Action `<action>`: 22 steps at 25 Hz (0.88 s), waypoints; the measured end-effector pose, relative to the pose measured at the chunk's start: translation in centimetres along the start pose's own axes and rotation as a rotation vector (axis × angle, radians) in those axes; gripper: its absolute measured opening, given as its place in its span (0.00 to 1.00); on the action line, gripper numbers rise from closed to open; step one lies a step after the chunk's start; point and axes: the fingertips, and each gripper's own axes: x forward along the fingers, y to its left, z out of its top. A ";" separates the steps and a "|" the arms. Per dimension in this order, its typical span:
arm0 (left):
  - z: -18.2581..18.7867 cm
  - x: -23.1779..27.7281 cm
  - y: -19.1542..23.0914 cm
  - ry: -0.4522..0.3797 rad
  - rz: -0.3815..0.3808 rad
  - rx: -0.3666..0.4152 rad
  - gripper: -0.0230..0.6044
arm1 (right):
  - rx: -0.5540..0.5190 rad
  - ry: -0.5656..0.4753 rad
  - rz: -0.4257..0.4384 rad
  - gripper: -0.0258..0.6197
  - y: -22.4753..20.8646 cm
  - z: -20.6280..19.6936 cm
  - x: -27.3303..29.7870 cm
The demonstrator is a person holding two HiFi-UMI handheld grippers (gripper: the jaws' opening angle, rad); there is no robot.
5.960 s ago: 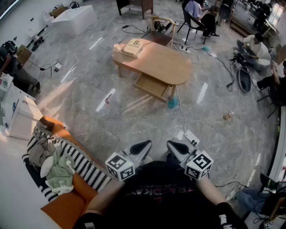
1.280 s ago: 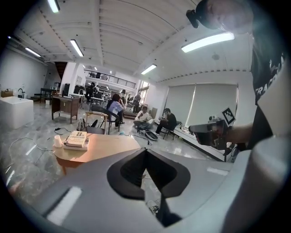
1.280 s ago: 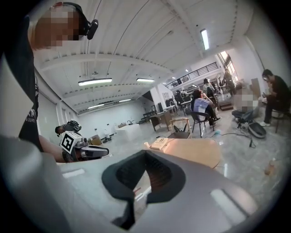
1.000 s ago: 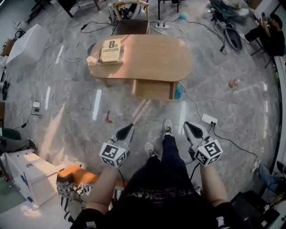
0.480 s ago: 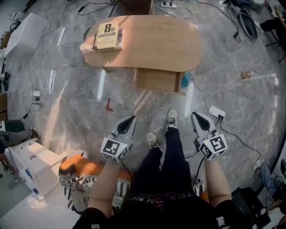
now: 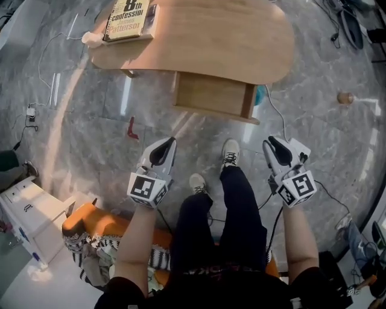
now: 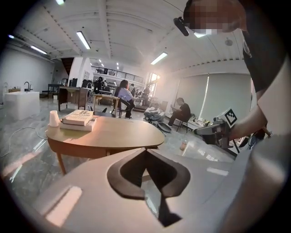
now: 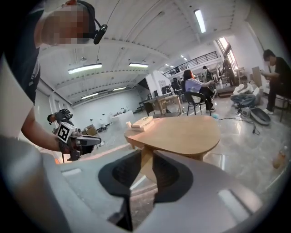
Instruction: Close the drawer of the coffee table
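The oval wooden coffee table (image 6: 229,36) stands at the top of the head view. Its drawer (image 6: 211,95) is pulled out toward me under the near edge. My left gripper (image 6: 169,142) hangs short of the drawer, to its lower left, shut with nothing in it; in the left gripper view its jaws (image 7: 145,151) meet at a point. My right gripper (image 6: 271,143) is off to the drawer's lower right. Its jaws (image 8: 146,157) have just been opening and now stand a narrow gap apart, with nothing between them. Neither gripper touches the table.
A book (image 6: 128,18) and a white cup (image 6: 90,39) lie on the table's left end. A blue object (image 6: 258,95), a cable and a power strip (image 6: 297,146) are near the drawer's right. My feet (image 6: 229,152) stand between the grippers. An orange sofa (image 6: 90,229) is behind me, left.
The table and drawer have come much nearer and larger in the head view. Both grippers have moved forward and down toward the drawer.
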 end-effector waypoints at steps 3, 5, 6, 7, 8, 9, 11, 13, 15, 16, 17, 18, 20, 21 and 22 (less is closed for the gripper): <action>-3.9 2.0 2.4 0.004 0.022 0.005 0.04 | -0.013 0.007 -0.025 0.16 -2.0 -3.7 2.1; -6.3 3.2 3.7 0.004 0.037 0.006 0.04 | -0.016 0.018 -0.042 0.19 -3.6 -6.1 3.1; -7.4 3.9 4.3 0.001 0.040 0.008 0.04 | -0.016 0.022 -0.051 0.22 -4.5 -7.3 3.6; -8.5 4.5 4.7 -0.001 0.041 0.012 0.04 | -0.016 0.025 -0.061 0.24 -5.3 -8.3 4.0; -9.6 5.1 5.2 -0.002 0.039 0.018 0.04 | -0.018 0.025 -0.070 0.26 -6.0 -9.3 4.5; -10.7 5.7 5.7 -0.003 0.037 0.022 0.04 | -0.021 0.024 -0.079 0.26 -6.6 -10.3 5.0; -13.0 6.9 7.0 -0.006 0.041 0.029 0.12 | -0.028 0.016 -0.091 0.26 -7.8 -12.3 6.1; -14.8 8.0 8.5 -0.024 0.064 0.037 0.13 | -0.046 0.009 -0.094 0.26 -9.0 -14.5 7.4; -16.6 9.1 10.1 -0.041 0.089 0.048 0.17 | -0.071 0.000 -0.094 0.27 -10.1 -16.5 8.5; -17.6 9.7 10.8 -0.045 0.099 0.051 0.28 | -0.084 -0.005 -0.098 0.28 -10.6 -17.5 8.8; -18.7 10.3 11.6 -0.049 0.107 0.055 0.37 | -0.095 -0.010 -0.102 0.30 -11.1 -18.4 9.0; -19.5 10.9 12.2 -0.053 0.115 0.064 0.40 | -0.104 -0.017 -0.106 0.31 -11.5 -19.3 9.1; -20.8 11.9 13.3 -0.065 0.122 0.098 0.45 | -0.119 -0.035 -0.110 0.32 -12.0 -20.9 9.3; -21.3 12.4 13.8 -0.075 0.121 0.115 0.47 | -0.130 -0.044 -0.111 0.33 -12.1 -21.6 9.4; -21.7 13.0 14.3 -0.085 0.118 0.128 0.49 | -0.141 -0.053 -0.112 0.33 -12.3 -22.3 9.5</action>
